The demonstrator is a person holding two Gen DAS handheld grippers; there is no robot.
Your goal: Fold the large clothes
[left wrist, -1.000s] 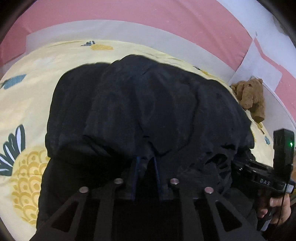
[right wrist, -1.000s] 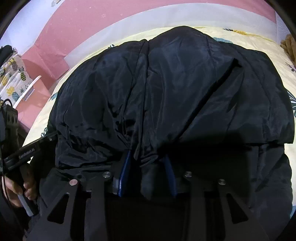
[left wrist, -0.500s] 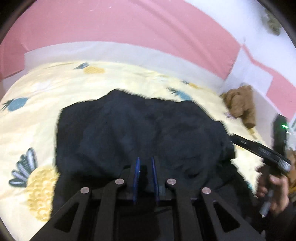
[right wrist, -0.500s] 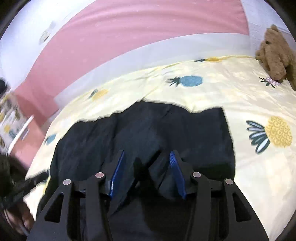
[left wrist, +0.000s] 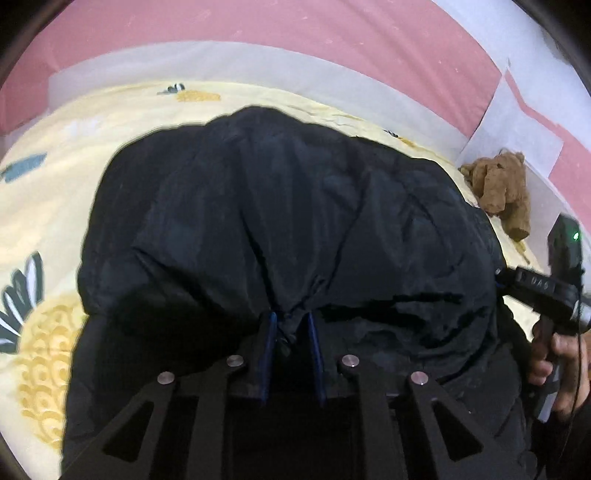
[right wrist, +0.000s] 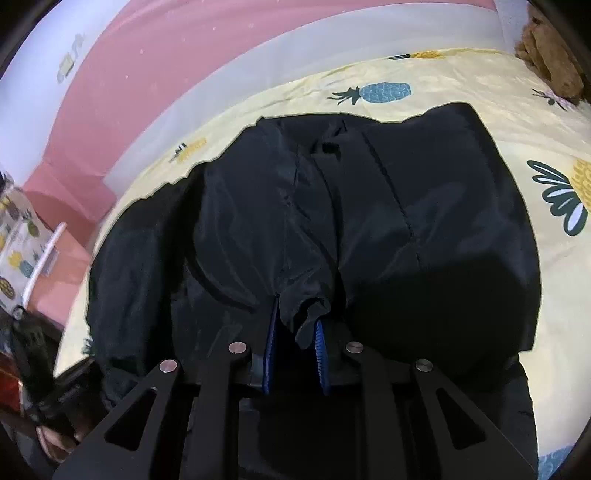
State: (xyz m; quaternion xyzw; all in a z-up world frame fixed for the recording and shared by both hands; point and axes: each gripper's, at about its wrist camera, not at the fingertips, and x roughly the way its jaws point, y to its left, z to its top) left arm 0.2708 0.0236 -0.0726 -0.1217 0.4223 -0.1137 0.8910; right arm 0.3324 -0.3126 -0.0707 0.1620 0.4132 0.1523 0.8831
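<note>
One black jacket (left wrist: 295, 229), padded and shiny, lies bunched on one bed under one yellow pineapple-print sheet (left wrist: 48, 192).

Two hand-held grippers. The left gripper (left wrist: 290, 325) has a pinch of the jacket's fabric gathered between its blue pads, its jaws opening slightly. The right gripper (right wrist: 294, 325) has a fold of the jacket's edge between its blue pads, its jaws closing on it.

One hand (left wrist: 561, 365) shows at the left view's right edge, holding the right gripper's handle.

One brown teddy bear (left wrist: 498, 192) sits at the bed's far corner by the pink-and-white wall (left wrist: 258, 33).
</note>
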